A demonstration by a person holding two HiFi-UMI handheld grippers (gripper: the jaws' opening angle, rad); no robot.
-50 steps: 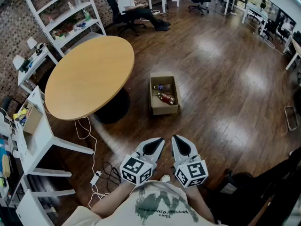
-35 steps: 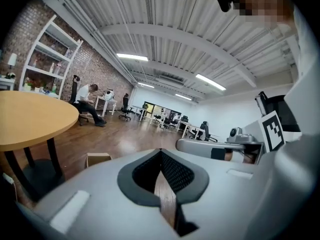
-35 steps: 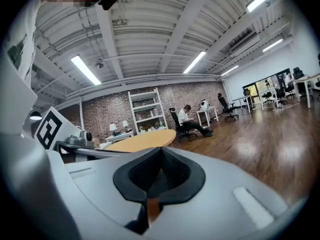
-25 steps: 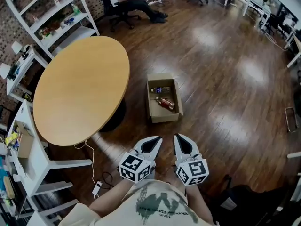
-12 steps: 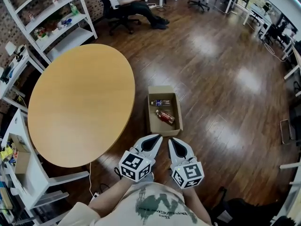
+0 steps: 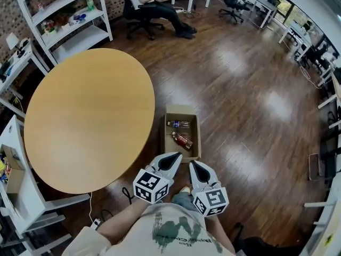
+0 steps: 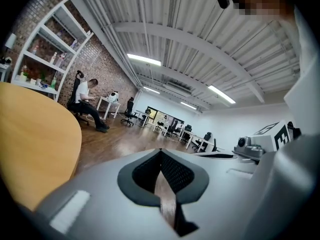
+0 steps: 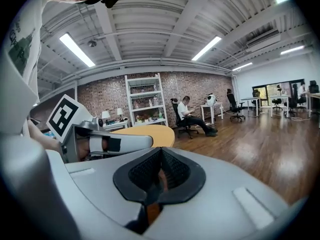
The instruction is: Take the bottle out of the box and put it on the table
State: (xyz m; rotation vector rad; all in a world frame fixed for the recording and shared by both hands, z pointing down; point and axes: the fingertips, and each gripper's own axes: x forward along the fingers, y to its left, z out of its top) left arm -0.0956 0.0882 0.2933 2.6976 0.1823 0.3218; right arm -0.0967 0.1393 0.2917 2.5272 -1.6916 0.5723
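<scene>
Ahead of both sets of jaws, bare floor [image 6: 240, 105] led without obstruction to the box [image 6: 181, 111], which was open at the top. Its four walls blocked entry from the sides. A clear bottle [image 6: 179, 124] and a red bottle [image 6: 182, 141] lay inside. The round table [image 6: 88, 116] stood close beside the left gripper [image 6: 175, 156] on its left. Open floor lay right of the right gripper [image 6: 193, 164].

The box [image 6: 180, 109] and table [image 6: 88, 116] have apparently drawn nearer.
</scene>
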